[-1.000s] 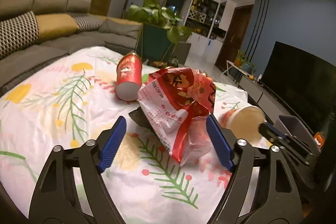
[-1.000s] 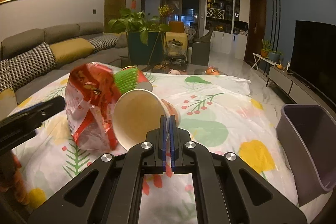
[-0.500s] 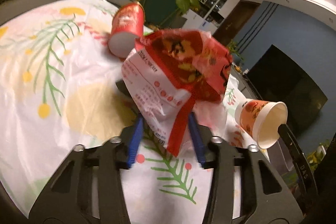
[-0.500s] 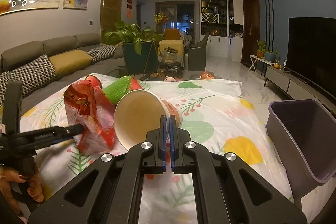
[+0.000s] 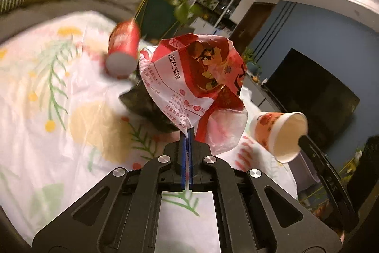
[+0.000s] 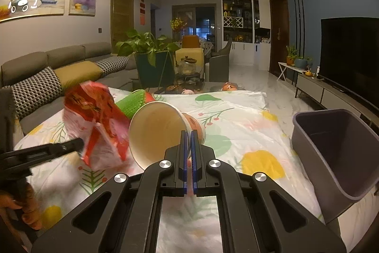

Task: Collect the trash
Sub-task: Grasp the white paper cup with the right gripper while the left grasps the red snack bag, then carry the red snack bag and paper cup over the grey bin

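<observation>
My left gripper (image 5: 188, 134) is shut on the lower edge of a crumpled red and white snack bag (image 5: 194, 77), which hangs lifted above the table. The same snack bag (image 6: 94, 125) shows left of centre in the right wrist view, with the left gripper (image 6: 79, 142) pinching it. My right gripper (image 6: 188, 134) is shut on the rim of an orange paper cup (image 6: 158, 132), held on its side with its mouth toward the camera. That paper cup (image 5: 279, 134) appears at the right in the left wrist view. A grey bin (image 6: 336, 153) stands at the table's right edge.
A red cup (image 5: 123, 51) lies on its side on the floral tablecloth (image 5: 47, 110), with a dark wrapper (image 5: 146, 103) under the bag. A green ribbed item (image 6: 132, 102) lies behind the bag. A sofa (image 6: 47, 77) runs along the left; a TV (image 6: 350, 53) is at right.
My left gripper closed on the snack bag and lifted it off the table. The right gripper has raised the paper cup, and the bin now sits closer on the right.
</observation>
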The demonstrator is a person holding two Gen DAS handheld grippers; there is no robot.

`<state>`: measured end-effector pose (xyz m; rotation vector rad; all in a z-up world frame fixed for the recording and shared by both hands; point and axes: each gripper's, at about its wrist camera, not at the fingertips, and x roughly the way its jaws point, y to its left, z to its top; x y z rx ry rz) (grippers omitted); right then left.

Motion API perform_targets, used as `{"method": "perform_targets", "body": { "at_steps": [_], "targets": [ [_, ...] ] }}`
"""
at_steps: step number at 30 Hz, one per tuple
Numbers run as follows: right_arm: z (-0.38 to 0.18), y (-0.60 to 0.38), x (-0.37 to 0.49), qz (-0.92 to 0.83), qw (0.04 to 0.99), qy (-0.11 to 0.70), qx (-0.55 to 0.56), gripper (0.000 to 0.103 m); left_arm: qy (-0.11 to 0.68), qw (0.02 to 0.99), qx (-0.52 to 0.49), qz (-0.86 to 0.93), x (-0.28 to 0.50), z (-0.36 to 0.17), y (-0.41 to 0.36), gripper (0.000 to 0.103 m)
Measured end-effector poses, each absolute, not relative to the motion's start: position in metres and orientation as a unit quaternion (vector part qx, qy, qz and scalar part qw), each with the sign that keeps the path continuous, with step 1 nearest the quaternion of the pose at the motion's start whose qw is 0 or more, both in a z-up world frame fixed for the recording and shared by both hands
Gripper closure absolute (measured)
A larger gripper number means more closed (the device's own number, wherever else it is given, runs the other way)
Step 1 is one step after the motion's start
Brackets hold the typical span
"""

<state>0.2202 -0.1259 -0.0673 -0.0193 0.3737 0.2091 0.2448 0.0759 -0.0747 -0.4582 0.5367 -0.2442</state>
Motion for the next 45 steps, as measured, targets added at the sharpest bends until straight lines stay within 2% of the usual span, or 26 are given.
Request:
{"method": "perform_targets", "body": {
  "at_steps": [9,25,45],
  "targets": [
    [-0.048,-0.146,0.199,0.095,0.983,0.159,0.001,0.099,0.194,0.957,-0.183,-0.115,0.203,-0.028,0.072,0.103],
    [-0.011,-0.19,0.161,0.056,0.992,0.109,0.004,0.099,0.169,0.965,-0.139,-0.145,0.191,0.004,0.021,0.103],
    [0.013,-0.296,0.146,-0.055,0.995,0.074,0.041,0.099,0.154,0.956,-0.078,-0.236,0.223,0.028,-0.111,0.103]
  ]
}}
